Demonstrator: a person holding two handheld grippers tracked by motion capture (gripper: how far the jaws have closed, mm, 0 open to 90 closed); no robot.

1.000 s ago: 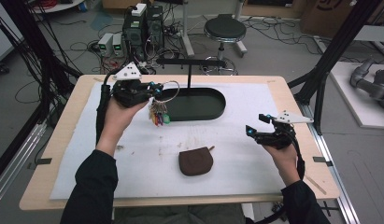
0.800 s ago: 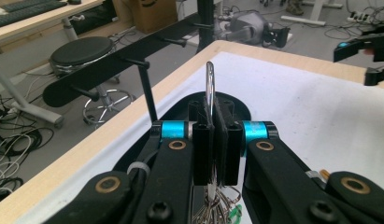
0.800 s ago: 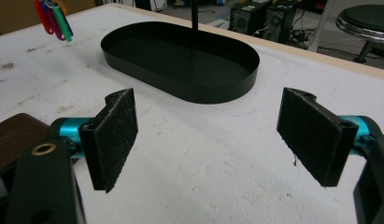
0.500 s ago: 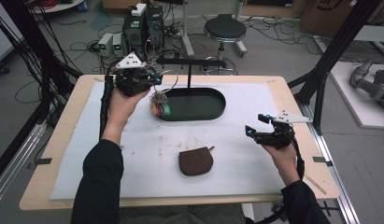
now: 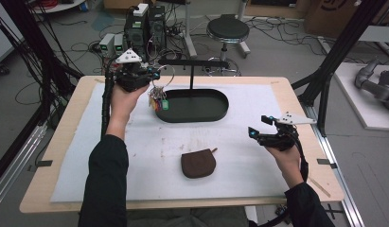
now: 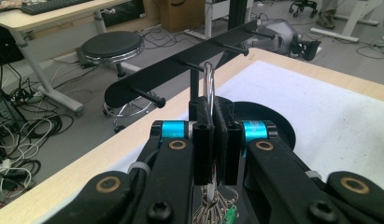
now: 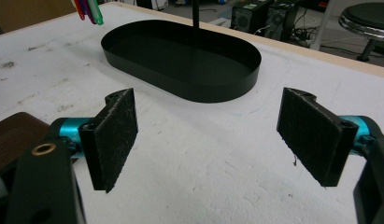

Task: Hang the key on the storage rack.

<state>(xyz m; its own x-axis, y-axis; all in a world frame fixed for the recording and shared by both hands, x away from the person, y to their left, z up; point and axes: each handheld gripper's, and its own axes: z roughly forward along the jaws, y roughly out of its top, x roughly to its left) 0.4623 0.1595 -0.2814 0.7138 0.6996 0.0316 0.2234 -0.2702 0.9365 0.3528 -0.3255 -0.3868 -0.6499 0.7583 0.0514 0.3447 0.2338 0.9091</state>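
Observation:
My left gripper [image 5: 154, 75] is raised at the back left and is shut on the metal ring [image 6: 209, 88] of a key bunch [image 5: 158, 100]. Coloured tags hang from that bunch beside the left end of the black oval tray [image 5: 219, 111]. A black rack bar with pegs [image 6: 189, 70] stands just ahead of the ring, on a post [image 5: 191, 78] rising from the tray. My right gripper [image 5: 253, 132] hovers low over the white mat at the right, open, with nothing between its pads [image 7: 116, 135]. A brown pouch [image 5: 198, 163] lies on the mat near the front.
The white mat [image 5: 287, 101] covers most of the wooden table [image 5: 64, 127]. Behind the table stand a round stool [image 5: 227, 29] and computer boxes [image 5: 147, 23] among floor cables. Black frame posts [image 5: 339, 52] rise at the right.
My left gripper has lifted the key bunch up and back, from over the mat toward the rack bar. The right gripper has stayed in place, open.

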